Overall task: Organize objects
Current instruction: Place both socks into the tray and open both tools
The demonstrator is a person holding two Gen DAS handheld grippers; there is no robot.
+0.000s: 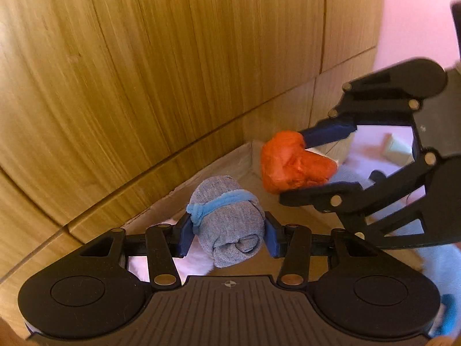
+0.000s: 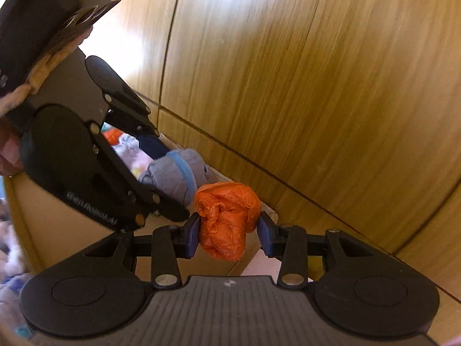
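Left gripper (image 1: 229, 235) pinching a rolled grey sock (image 1: 230, 219), blue pads pressed against both sides of the roll, a blue band (image 1: 219, 201) wrapped around its middle to keep it from unrolling. Right gripper (image 2: 227, 232) clamped on a crumpled orange bundle (image 2: 226, 219), squeezed tight between both pads and bulging above and below them. Material of the bundle hard to judge; thin and crinkled, possibly plastic or light cloth.

Both items carried in the air, side by side, close to a wooden cupboard front (image 1: 173, 72). Just below them, the brown rim of a cardboard box (image 1: 219, 155), sitting against the foot of that cupboard. Likely the place for sorted items, which would explain 2 grippers tilted downward together over it. Seen through the frame of the left gripper from the right wrist view, more soft things in mixed colours lying inside the box (image 2: 129, 150).

Grips taken across the middle of each bundle, apparently so neither comes loose on the way. Step in hand, by the look of it: bringing 2 items over the box for dropping. Neither yet touching the box.
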